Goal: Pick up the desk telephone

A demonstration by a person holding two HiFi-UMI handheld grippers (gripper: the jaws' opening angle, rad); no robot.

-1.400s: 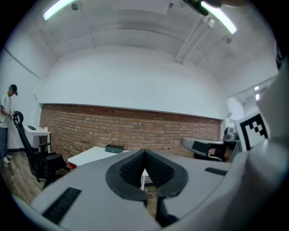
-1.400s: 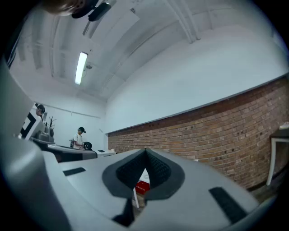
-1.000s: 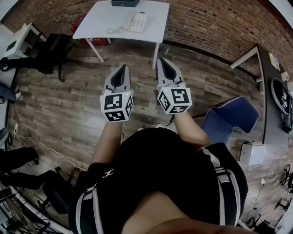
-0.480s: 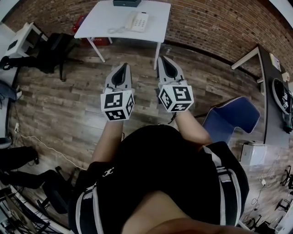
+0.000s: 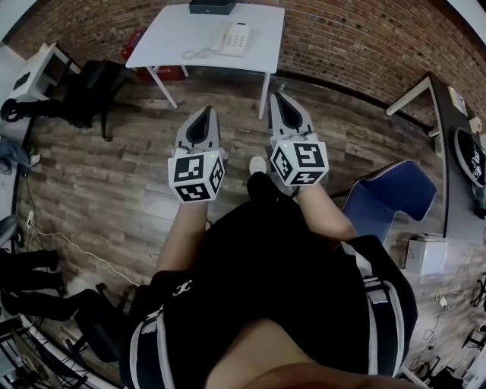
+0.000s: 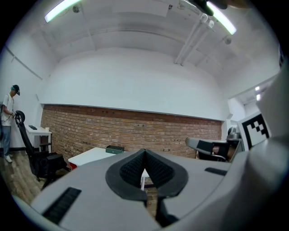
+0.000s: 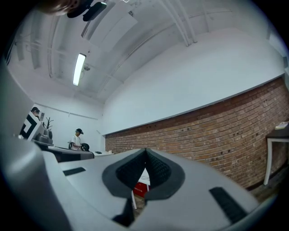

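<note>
Both tongs closed, well apart from the desk telephone (image 5: 234, 38).
You are holding the left tongs (image 5: 203, 115), jaws together and empty, over the wooden floor (image 5: 114, 182); the desk telephone is sitting on the white counter (image 5: 163, 42) ahead; you are holding the right tongs (image 5: 280, 100) likewise pressed together, empty.

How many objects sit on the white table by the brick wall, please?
2: a white desk telephone near its middle; a dark rectangular box at its far edge, partly cropped.

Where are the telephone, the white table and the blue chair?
telephone (image 5: 235, 38), head view, middle of its body
white table (image 5: 161, 42), head view, bare left part of top
blue chair (image 5: 389, 200), head view, its blue padding
</note>
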